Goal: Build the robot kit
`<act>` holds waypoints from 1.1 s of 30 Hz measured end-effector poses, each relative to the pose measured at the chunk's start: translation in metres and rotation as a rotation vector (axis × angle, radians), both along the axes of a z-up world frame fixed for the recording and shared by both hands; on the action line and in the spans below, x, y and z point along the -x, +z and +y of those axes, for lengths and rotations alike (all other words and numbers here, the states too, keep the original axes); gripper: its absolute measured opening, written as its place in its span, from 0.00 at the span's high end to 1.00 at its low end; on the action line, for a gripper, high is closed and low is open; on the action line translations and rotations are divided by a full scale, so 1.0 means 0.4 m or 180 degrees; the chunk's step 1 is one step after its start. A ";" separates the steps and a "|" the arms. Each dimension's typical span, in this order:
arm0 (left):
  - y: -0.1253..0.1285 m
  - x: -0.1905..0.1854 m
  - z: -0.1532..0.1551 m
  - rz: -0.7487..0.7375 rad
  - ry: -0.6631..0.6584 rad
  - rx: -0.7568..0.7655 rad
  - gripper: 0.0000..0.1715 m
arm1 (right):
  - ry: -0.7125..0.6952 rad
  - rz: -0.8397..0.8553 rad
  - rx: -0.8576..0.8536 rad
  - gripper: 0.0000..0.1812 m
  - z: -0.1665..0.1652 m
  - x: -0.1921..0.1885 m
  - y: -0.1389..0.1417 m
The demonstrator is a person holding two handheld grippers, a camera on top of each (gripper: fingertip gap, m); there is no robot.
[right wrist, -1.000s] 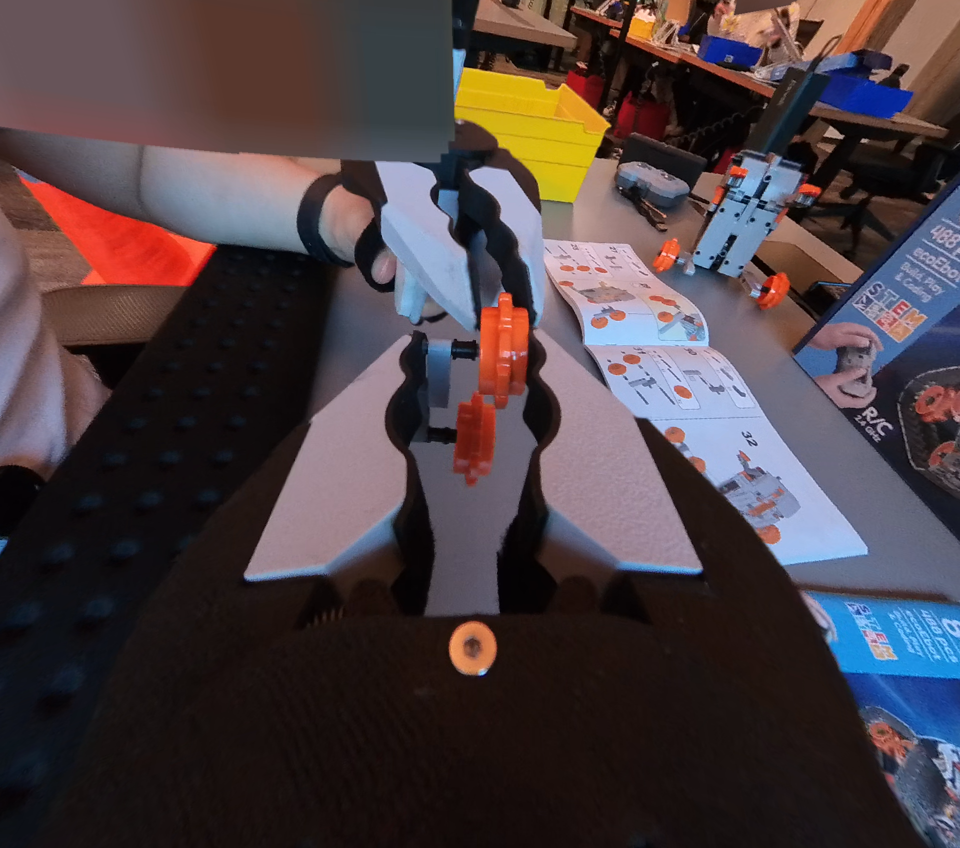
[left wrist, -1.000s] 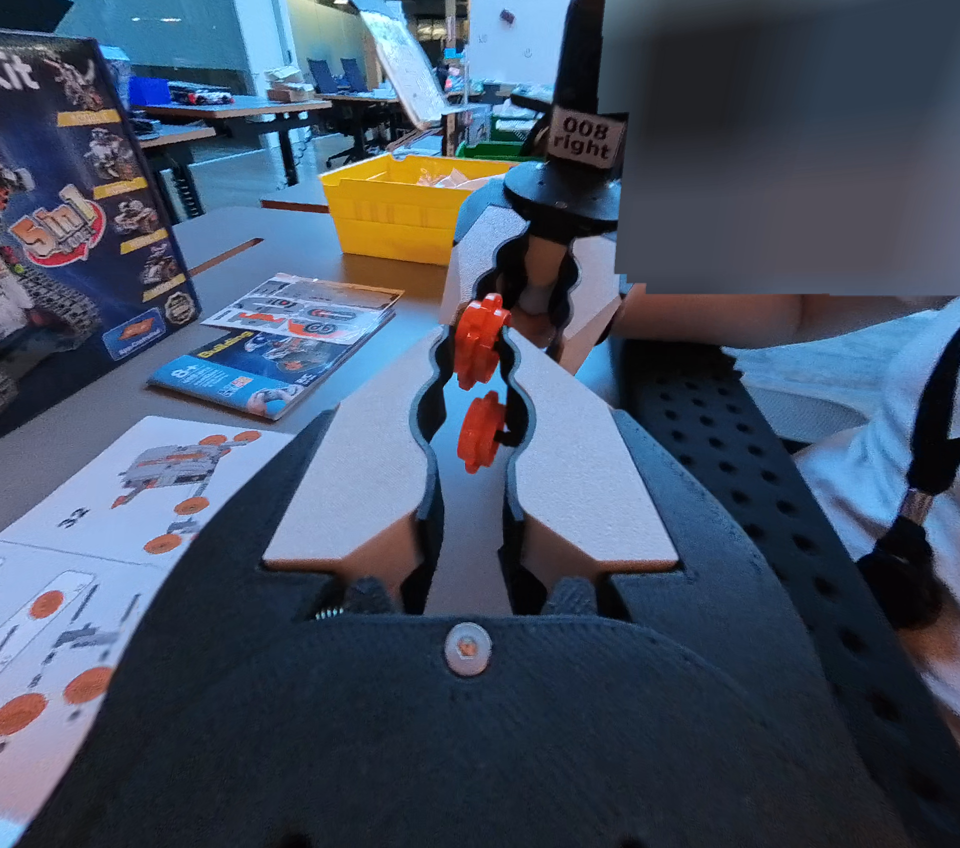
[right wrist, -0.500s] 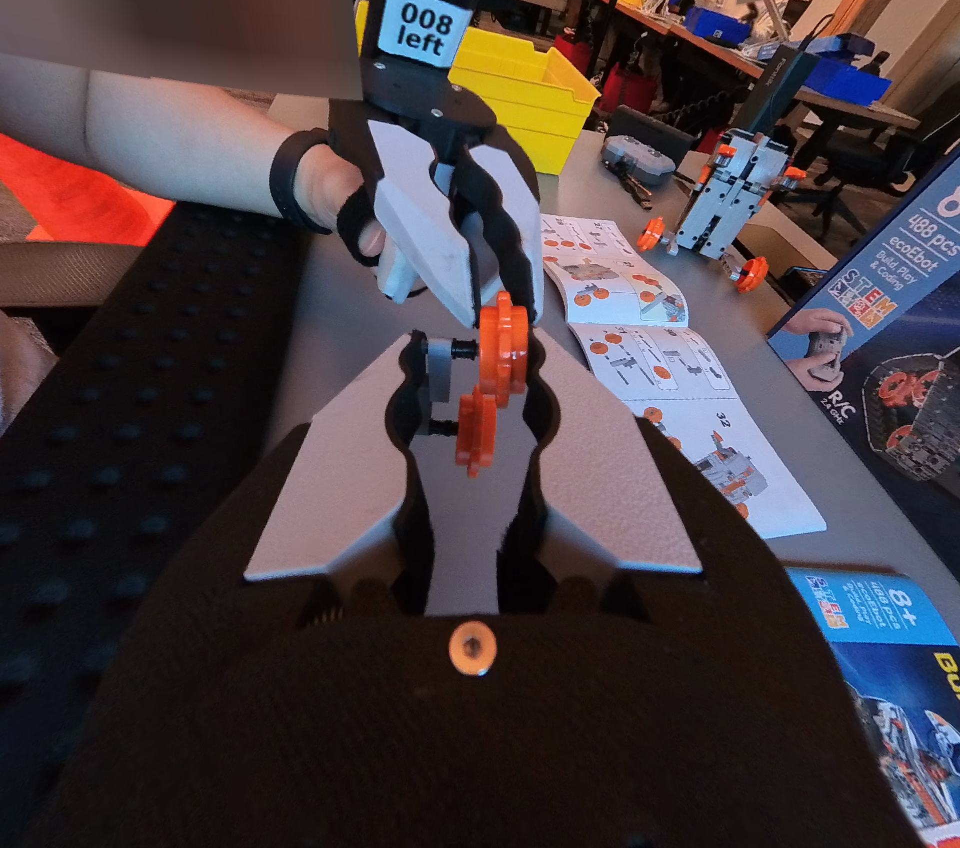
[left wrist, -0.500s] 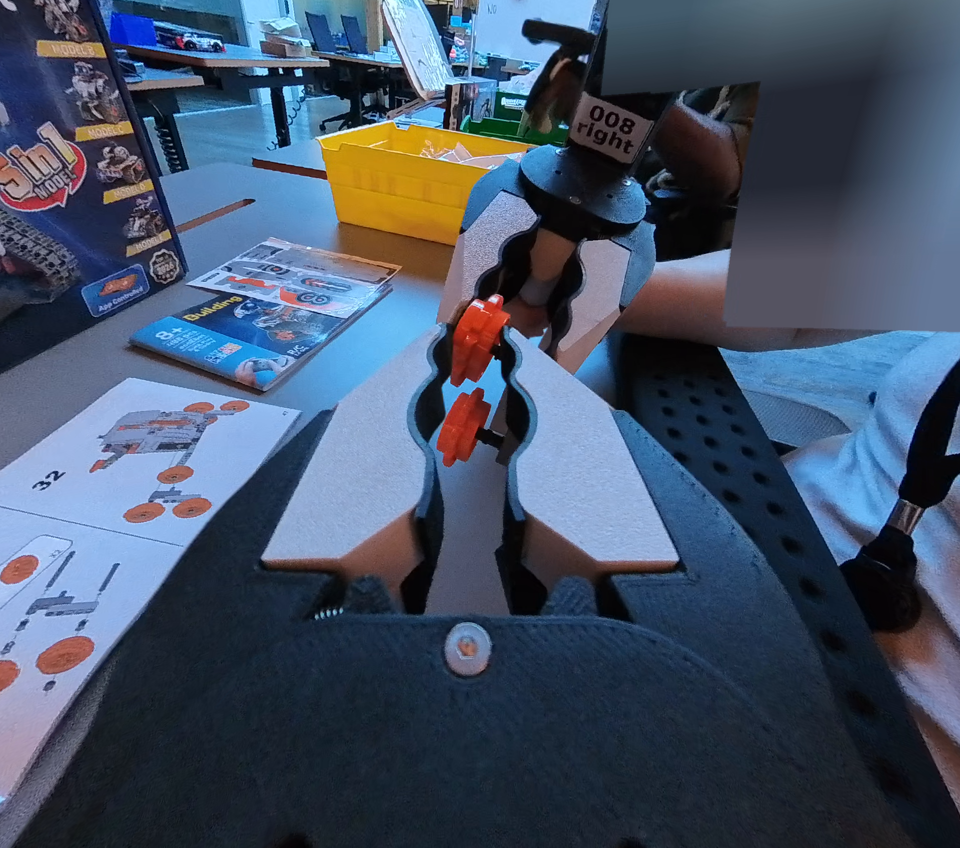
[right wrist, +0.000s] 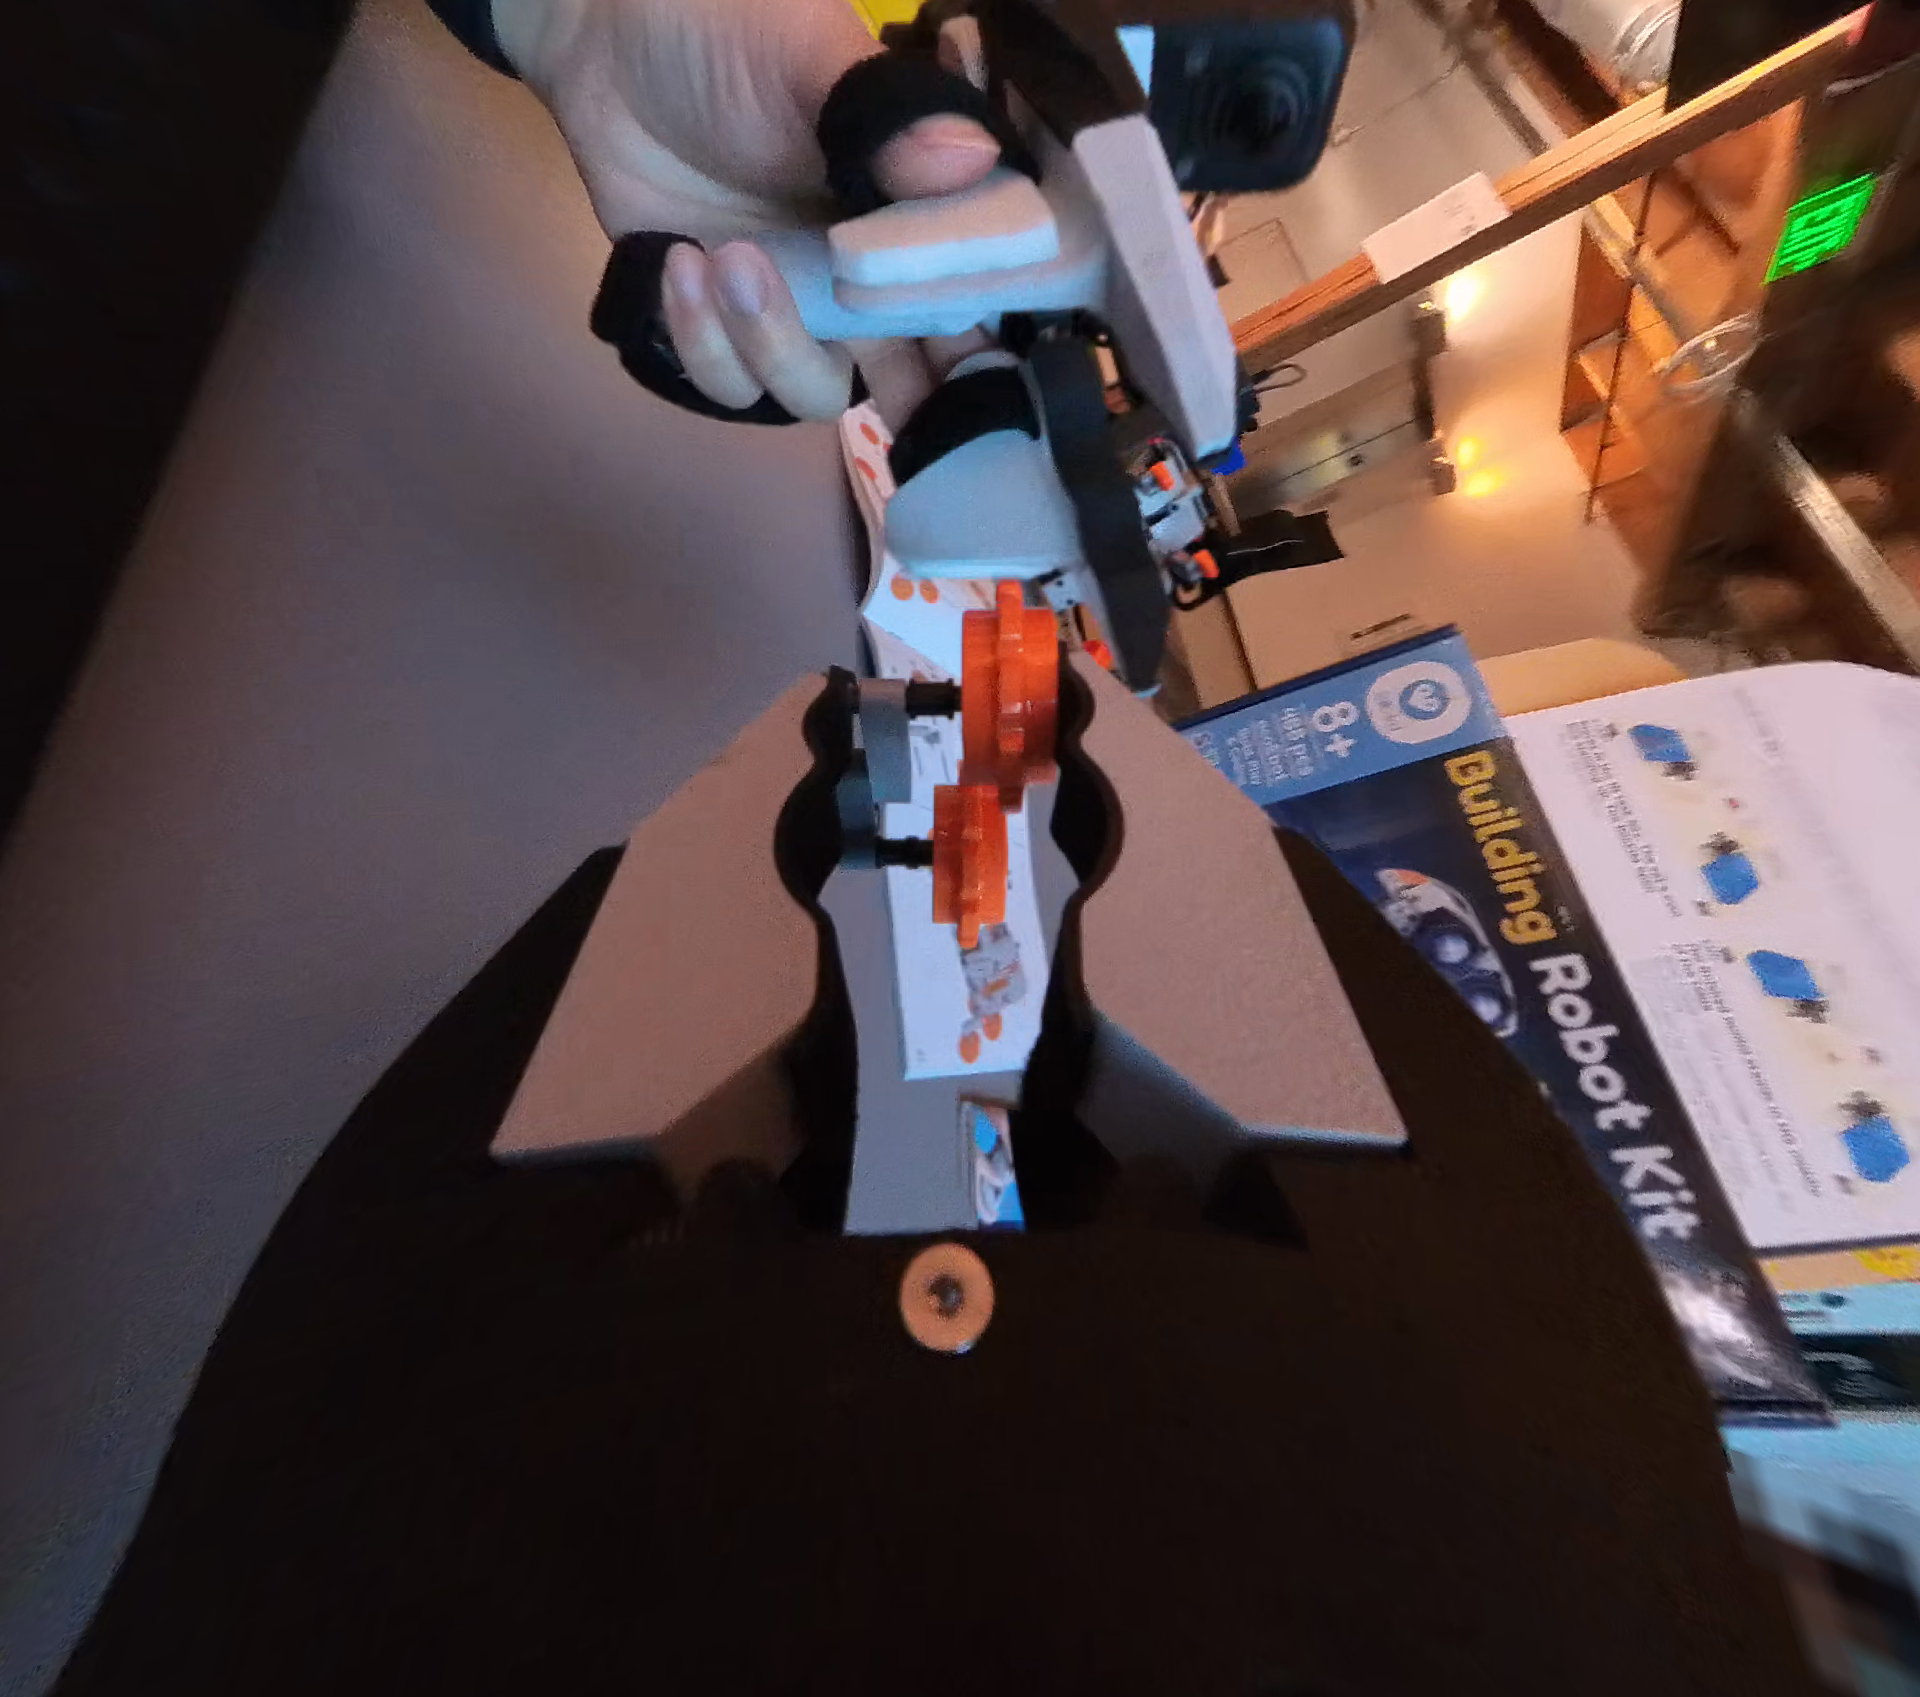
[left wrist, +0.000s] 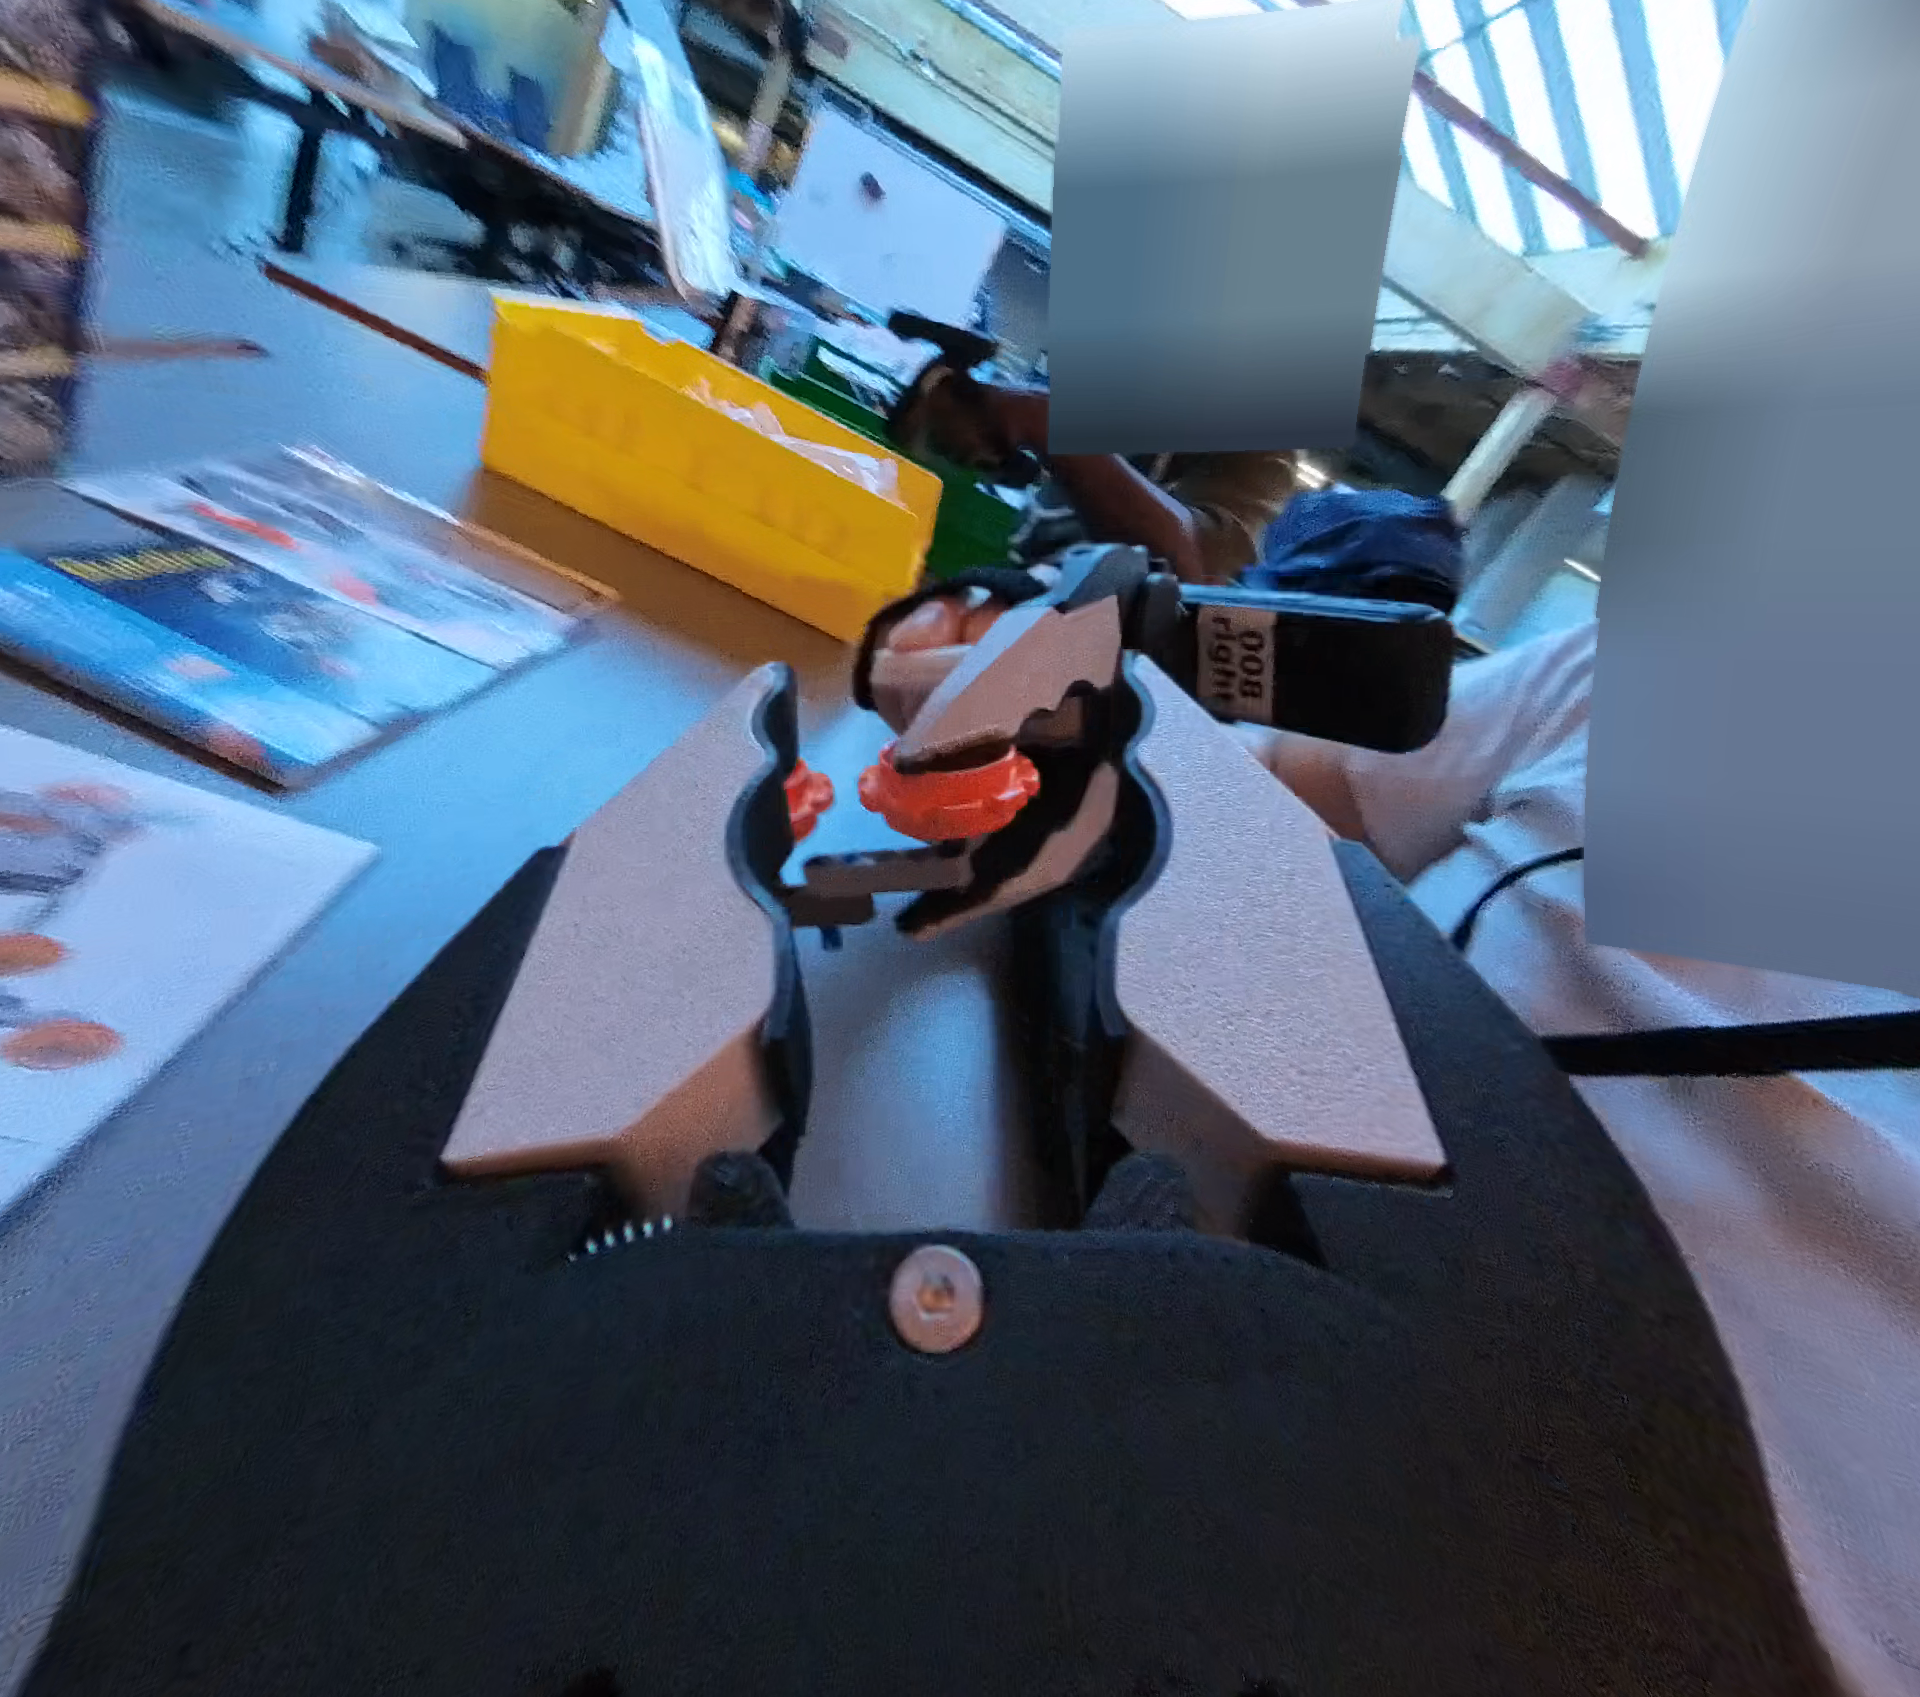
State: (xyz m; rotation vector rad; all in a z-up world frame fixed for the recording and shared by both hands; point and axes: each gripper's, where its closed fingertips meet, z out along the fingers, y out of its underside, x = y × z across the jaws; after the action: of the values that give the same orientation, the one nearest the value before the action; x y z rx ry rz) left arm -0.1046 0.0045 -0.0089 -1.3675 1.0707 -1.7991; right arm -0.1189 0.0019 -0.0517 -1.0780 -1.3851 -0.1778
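- The gear piece (right wrist: 961, 774), two orange cogs on black pins in a grey link, sits clamped between the narrowly parted fingers of the right tool (right wrist: 940, 712), held above the bench (right wrist: 416, 504).
- The left tool (left wrist: 951, 712) stands wide apart, gripping nothing, with the gear piece between its tips.
- A yellow bin (left wrist: 707, 463), an open instruction sheet (left wrist: 135, 899) and a blue booklet (right wrist: 1507, 920) lie on the bench.
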 end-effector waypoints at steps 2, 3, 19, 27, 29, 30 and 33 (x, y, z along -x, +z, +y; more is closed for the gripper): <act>-0.028 -0.018 -0.021 0.0177 -0.0088 -0.0071 0.68 | 0.0011 0.0069 -0.0136 0.80 0.000 0.003 0.016; -0.039 -0.027 -0.035 0.0247 -0.0095 -0.0198 0.69 | -0.0014 0.0089 -0.0181 0.80 0.004 0.000 0.022; -0.021 -0.050 -0.085 0.0008 -0.0108 -0.0295 0.82 | 0.0170 0.0140 -0.0373 0.80 -0.029 0.017 0.046; -0.013 -0.049 -0.087 -0.0054 -0.0095 -0.0303 0.81 | 0.0104 0.0212 -0.0297 0.80 -0.027 0.016 0.052; -0.021 -0.050 -0.087 0.0017 -0.0090 -0.0361 0.82 | 0.0128 0.0128 -0.0317 0.80 -0.029 0.017 0.043; -0.025 -0.049 -0.088 0.0070 -0.0115 -0.0417 0.82 | 0.0140 0.0069 -0.0391 0.80 -0.030 0.018 0.041; -0.021 -0.045 -0.085 0.0086 -0.0215 -0.0275 0.81 | 0.0099 0.0076 -0.0378 0.80 -0.026 0.021 0.041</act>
State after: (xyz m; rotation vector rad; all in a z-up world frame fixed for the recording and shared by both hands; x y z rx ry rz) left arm -0.0867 -0.0297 -0.0173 -1.3219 1.2082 -1.7654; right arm -0.1272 -0.0085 -0.0354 -0.9568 -1.3522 -0.2210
